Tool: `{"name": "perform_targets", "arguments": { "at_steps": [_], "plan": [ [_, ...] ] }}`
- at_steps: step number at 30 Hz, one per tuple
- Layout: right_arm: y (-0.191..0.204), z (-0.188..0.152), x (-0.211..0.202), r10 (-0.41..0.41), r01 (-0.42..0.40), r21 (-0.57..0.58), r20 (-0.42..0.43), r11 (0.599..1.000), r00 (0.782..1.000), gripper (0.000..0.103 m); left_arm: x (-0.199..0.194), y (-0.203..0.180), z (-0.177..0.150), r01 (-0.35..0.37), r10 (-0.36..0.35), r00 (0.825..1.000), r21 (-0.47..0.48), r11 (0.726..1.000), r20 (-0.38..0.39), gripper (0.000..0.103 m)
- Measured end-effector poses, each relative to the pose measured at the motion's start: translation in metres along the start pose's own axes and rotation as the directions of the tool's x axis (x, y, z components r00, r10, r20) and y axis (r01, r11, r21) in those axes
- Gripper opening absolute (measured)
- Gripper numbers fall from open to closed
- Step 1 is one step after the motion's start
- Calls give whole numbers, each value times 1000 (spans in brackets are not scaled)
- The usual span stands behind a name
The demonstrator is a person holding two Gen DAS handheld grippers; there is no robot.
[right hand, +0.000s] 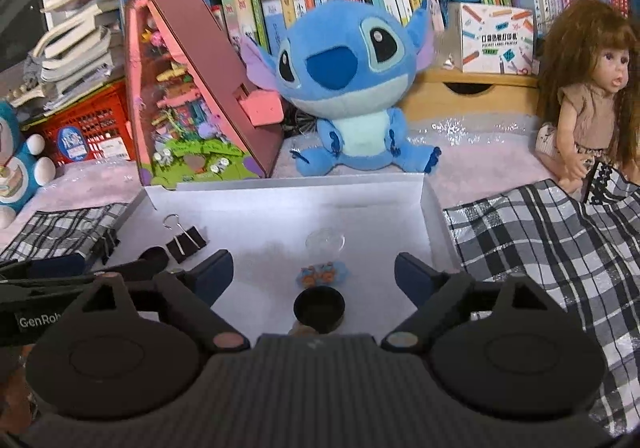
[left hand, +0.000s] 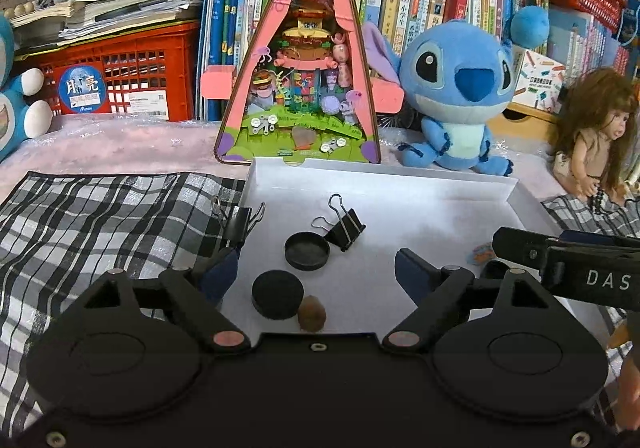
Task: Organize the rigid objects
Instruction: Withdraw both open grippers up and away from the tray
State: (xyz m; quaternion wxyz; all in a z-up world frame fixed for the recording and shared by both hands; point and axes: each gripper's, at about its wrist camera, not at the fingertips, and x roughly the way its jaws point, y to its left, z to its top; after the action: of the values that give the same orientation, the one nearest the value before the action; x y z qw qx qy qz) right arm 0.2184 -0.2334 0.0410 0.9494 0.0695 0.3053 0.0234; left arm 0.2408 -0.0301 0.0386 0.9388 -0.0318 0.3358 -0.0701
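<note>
Each matte-black gripper [left hand: 316, 276] [right hand: 314, 274] has 2 navy-padded fingers [left hand: 408, 268], round housings, copper-coloured pivot discs and white lettering.

The left gripper [left hand: 316, 272] is level and points toward the far side, its two blue-padded fingers [left hand: 412, 272] spread wide with nothing between them. The right gripper [right hand: 314, 272] sits just to its right, also level, jaws wide apart and holding nothing. Its black body reaches into the left wrist view from the right edge; the left gripper's body shows at the right wrist view's left edge.
</note>
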Motion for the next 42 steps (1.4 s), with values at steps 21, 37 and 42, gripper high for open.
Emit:
{"name": "perform_targets", "arguments": {
  "at_steps": [21,37,42],
  "plan": [
    [10,-19,-48,11,-8,-44,72,999,997,102,-58,0,-25,24,-25,999,21,999,48,87],
    [14,-31,-70,26,-20,-62,97,998,995,103,-78,6,-40,27,-28,998,21,999,63,88],
    [13,-39,-76,28,-23,-50,95,998,995,103,-84,5,-49,28,-30,998,28,999,64,88]
  ]
}}
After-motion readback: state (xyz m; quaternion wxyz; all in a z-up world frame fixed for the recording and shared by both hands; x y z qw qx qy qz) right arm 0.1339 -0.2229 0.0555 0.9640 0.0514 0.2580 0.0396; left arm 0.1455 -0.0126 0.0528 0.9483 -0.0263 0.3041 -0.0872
